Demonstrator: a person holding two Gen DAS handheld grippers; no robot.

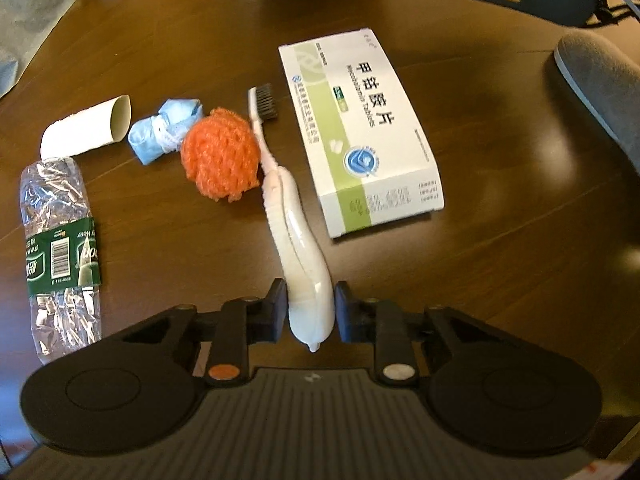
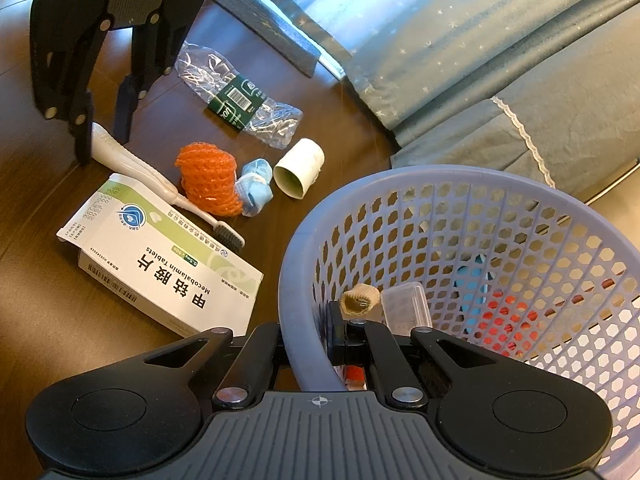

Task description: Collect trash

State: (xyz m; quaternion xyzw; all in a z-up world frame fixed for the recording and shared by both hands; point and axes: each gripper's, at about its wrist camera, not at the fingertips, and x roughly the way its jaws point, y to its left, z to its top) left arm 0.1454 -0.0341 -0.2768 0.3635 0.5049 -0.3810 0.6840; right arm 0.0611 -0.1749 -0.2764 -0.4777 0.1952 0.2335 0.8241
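- The left tongs [image 1: 310, 306] are set around the thick white handle of a toothbrush [image 1: 294, 240]; a narrow gap is seen at the right pad, so it cannot be told whether the handle is gripped.
- The toothbrush is laid on the brown desk [image 1: 500, 240], its dark bristle head [image 1: 266, 102] pointed to the far side.
- Just left of the brush neck an orange mesh ball [image 1: 218, 154] is seen, touching it; a crumpled blue mask [image 1: 166, 130] is pressed against the ball's far left side.
- Further left a white cardboard tube [image 1: 86, 128] is laid on its side, and near it, at the left edge, a crushed clear bottle with a green label [image 1: 58, 256].
- Right of the brush a white and green medicine box [image 1: 360, 132] is laid flat, close beside the brush head.
- The right tongs [image 2: 306, 342] are closed on the rim of a lilac perforated basket [image 2: 460, 184], one finger outside the wall and one inside.
- Inside the basket a small clear plastic case [image 2: 406, 306] and a beige ring-shaped scrap [image 2: 358, 300] are seen.
- A blue-green bed cover [image 2: 500, 60] is seen beyond the desk.
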